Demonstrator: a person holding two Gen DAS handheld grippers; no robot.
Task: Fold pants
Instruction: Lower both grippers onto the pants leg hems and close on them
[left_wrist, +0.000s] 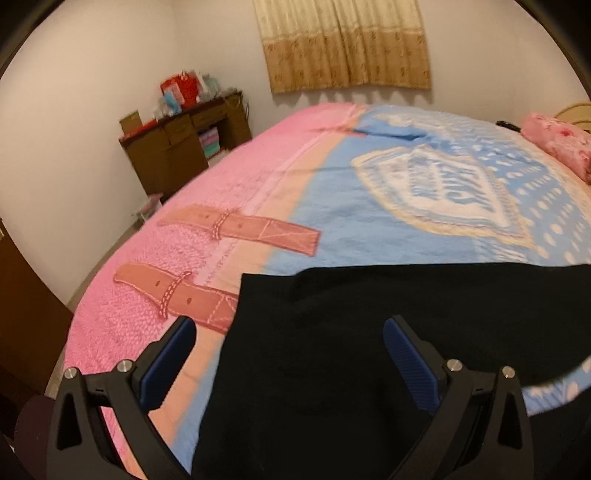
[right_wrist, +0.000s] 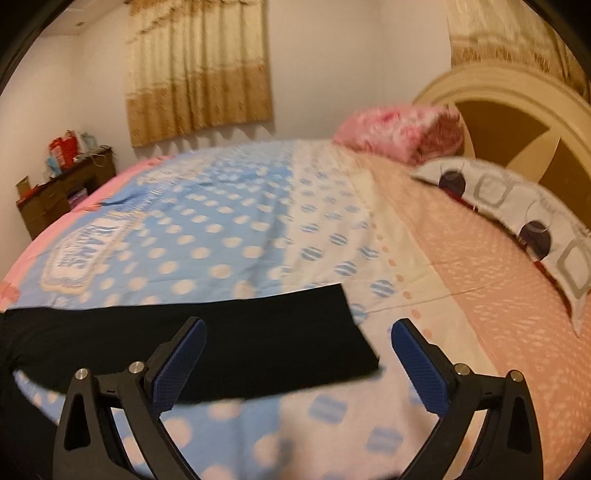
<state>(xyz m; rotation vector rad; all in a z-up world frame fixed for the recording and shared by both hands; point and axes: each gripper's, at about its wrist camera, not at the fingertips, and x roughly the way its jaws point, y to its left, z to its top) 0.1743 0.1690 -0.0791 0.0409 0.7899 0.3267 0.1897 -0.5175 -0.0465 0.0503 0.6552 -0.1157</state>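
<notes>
Black pants (left_wrist: 332, 354) lie flat on the bed's patterned blanket (left_wrist: 332, 206). In the left wrist view the wide end of the pants fills the lower middle. My left gripper (left_wrist: 290, 328) is open and empty, hovering above that end near its left edge. In the right wrist view a long black pants leg (right_wrist: 258, 343) stretches across the blanket (right_wrist: 229, 236), its cuff end at the right. My right gripper (right_wrist: 297, 330) is open and empty, just above the leg near the cuff.
A pink floral pillow (right_wrist: 402, 133) and a grey patterned pillow (right_wrist: 517, 218) lie by the headboard (right_wrist: 517, 110). A brown wooden desk (left_wrist: 184, 144) with clutter stands in the far corner. Curtains (left_wrist: 347, 44) hang on the back wall.
</notes>
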